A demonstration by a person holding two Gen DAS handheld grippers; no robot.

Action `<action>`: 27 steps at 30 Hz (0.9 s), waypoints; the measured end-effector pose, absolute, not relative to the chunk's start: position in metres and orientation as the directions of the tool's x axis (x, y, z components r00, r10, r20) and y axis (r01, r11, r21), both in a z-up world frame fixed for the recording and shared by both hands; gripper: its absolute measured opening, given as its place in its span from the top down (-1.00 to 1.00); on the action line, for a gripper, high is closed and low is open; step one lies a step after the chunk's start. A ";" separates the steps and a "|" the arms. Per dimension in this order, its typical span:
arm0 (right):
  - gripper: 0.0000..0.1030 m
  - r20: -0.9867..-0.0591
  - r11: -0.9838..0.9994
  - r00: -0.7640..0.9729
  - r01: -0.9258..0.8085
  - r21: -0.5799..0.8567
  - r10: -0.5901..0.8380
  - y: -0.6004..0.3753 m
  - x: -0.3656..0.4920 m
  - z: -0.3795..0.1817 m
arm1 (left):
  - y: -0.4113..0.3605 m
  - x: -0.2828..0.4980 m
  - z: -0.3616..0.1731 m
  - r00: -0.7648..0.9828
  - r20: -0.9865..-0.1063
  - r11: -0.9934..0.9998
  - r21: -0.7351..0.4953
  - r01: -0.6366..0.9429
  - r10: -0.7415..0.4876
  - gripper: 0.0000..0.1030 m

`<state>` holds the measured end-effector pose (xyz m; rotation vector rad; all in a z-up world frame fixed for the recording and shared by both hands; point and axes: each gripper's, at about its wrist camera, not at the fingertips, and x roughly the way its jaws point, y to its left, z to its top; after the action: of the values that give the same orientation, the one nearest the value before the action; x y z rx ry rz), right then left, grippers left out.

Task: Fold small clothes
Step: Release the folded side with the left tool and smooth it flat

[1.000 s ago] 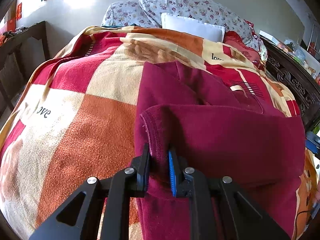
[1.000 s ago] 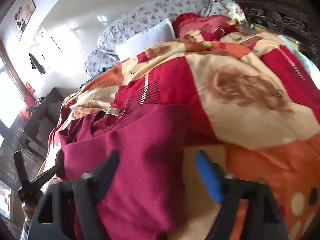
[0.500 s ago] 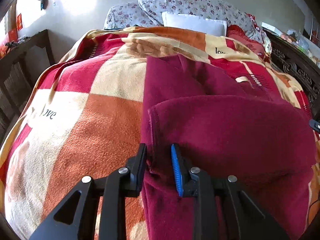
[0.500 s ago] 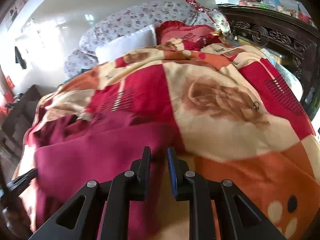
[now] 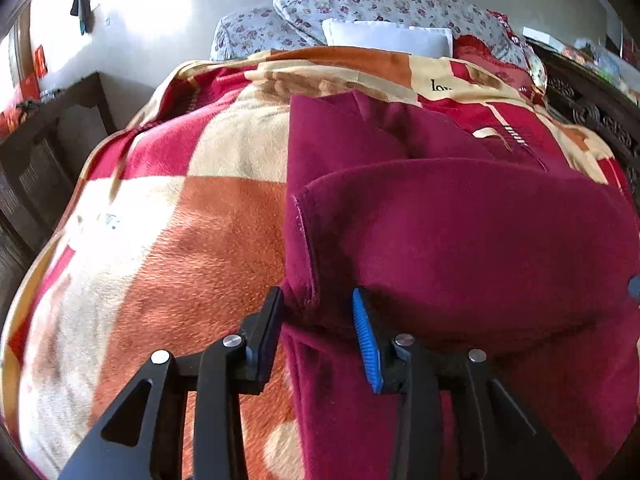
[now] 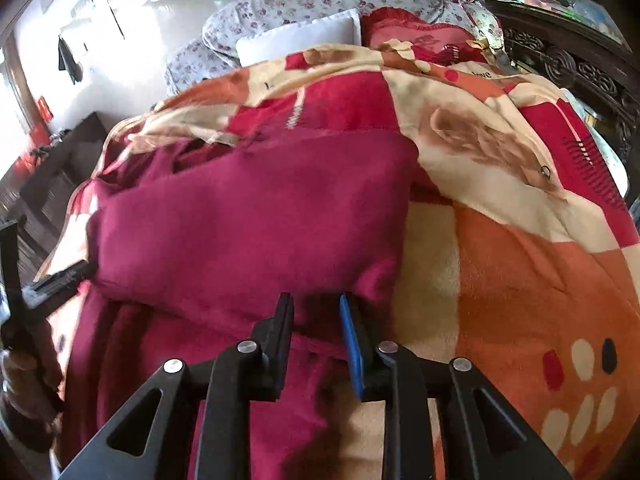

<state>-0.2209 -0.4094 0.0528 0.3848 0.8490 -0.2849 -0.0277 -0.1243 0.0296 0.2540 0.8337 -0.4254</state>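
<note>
A maroon fleece garment (image 5: 460, 240) lies on a red, orange and cream blanket (image 5: 168, 248), its near part folded back over the rest. My left gripper (image 5: 318, 332) is at the fold's left corner with its jaws parted and the cloth edge between them. In the right wrist view the garment (image 6: 248, 232) fills the left half. My right gripper (image 6: 316, 332) is at the fold's right corner, jaws slightly apart, cloth between them. The left gripper (image 6: 48, 284) shows at that view's left edge.
Floral pillows (image 5: 380, 4) and a white pillow (image 5: 384, 36) sit at the bed's far end. A dark carved wooden frame (image 6: 580, 72) runs along the right side. A dark wooden cabinet (image 5: 48, 140) stands left of the bed.
Both grippers carried the garment's near edge forward over itself. The left jaws have opened wider. The right jaws went from wide open to nearly shut, then parted a little.
</note>
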 end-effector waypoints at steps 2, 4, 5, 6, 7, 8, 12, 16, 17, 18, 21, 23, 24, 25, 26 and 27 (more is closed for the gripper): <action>0.36 -0.772 0.899 0.631 0.374 0.225 -0.069 -0.402 -0.229 0.060 | -0.119 -0.036 0.035 0.598 -0.758 0.883 0.063 0.465 -0.261 -0.03; -0.04 -0.775 0.903 0.631 0.347 0.253 -0.026 -0.394 -0.244 0.062 | -0.110 -0.047 0.040 0.592 -0.759 0.878 0.054 0.475 -0.273 -0.20; -0.22 -0.777 0.902 0.629 0.342 0.264 -0.011 -0.389 -0.253 0.061 | -0.103 -0.057 0.043 0.590 -0.754 0.873 0.046 0.486 -0.289 -0.21; -0.23 -0.779 0.902 0.627 0.335 0.273 0.002 -0.385 -0.261 0.060 | -0.099 -0.063 0.045 0.588 -0.754 0.869 0.046 0.493 -0.294 -0.21; -0.23 -0.783 0.902 0.622 0.328 0.281 0.018 -0.381 -0.270 0.057 | -0.092 -0.073 0.046 0.583 -0.756 0.862 0.048 0.504 -0.299 -0.27; -0.23 -0.787 0.901 0.616 0.327 0.286 0.026 -0.377 -0.279 0.054 | -0.087 -0.080 0.047 0.576 -0.760 0.859 0.047 0.509 -0.300 -0.37; -0.23 -0.787 0.886 0.615 0.341 0.315 0.043 -0.370 -0.308 0.044 | -0.063 -0.110 0.041 0.528 -0.791 0.855 0.012 0.518 -0.309 -0.42; -0.24 -0.795 0.882 0.604 0.340 0.328 0.062 -0.358 -0.328 0.035 | -0.045 -0.132 0.035 0.527 -0.803 0.871 0.019 0.491 -0.280 -0.42; -0.24 -0.798 0.883 0.599 0.340 0.324 0.063 -0.354 -0.330 0.034 | -0.041 -0.137 0.033 0.523 -0.806 0.874 0.017 0.486 -0.275 -0.42; -0.24 -0.800 0.885 0.597 0.336 0.322 0.065 -0.350 -0.333 0.033 | -0.037 -0.141 0.032 0.521 -0.809 0.876 0.017 0.482 -0.271 -0.42; -0.31 -0.801 0.890 0.594 0.325 0.320 0.071 -0.340 -0.343 0.031 | -0.029 -0.154 0.030 0.516 -0.813 0.880 0.010 0.476 -0.270 -0.42; -0.32 -0.803 0.890 0.592 0.327 0.319 0.071 -0.338 -0.347 0.029 | -0.025 -0.159 0.028 0.507 -0.818 0.880 0.000 0.474 -0.273 -0.42; -0.32 -0.804 0.887 0.590 0.331 0.321 0.071 -0.338 -0.349 0.028 | -0.023 -0.162 0.027 0.501 -0.820 0.880 -0.005 0.476 -0.275 -0.42; -0.33 -0.804 0.884 0.590 0.338 0.324 0.070 -0.339 -0.350 0.027 | -0.022 -0.165 0.026 0.496 -0.824 0.879 -0.007 0.477 -0.275 -0.42; -0.33 -0.802 0.878 0.593 0.346 0.332 0.069 -0.340 -0.351 0.027 | -0.022 -0.166 0.025 0.493 -0.825 0.879 -0.009 0.477 -0.276 -0.42; -0.35 -0.799 0.872 0.598 0.352 0.341 0.072 -0.342 -0.352 0.026 | -0.022 -0.167 0.025 0.489 -0.827 0.879 -0.012 0.477 -0.277 -0.42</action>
<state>-0.3516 -0.3420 0.0265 0.5034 0.9255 -0.1707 -0.1672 -0.0221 0.0248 0.2311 0.9560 -0.4633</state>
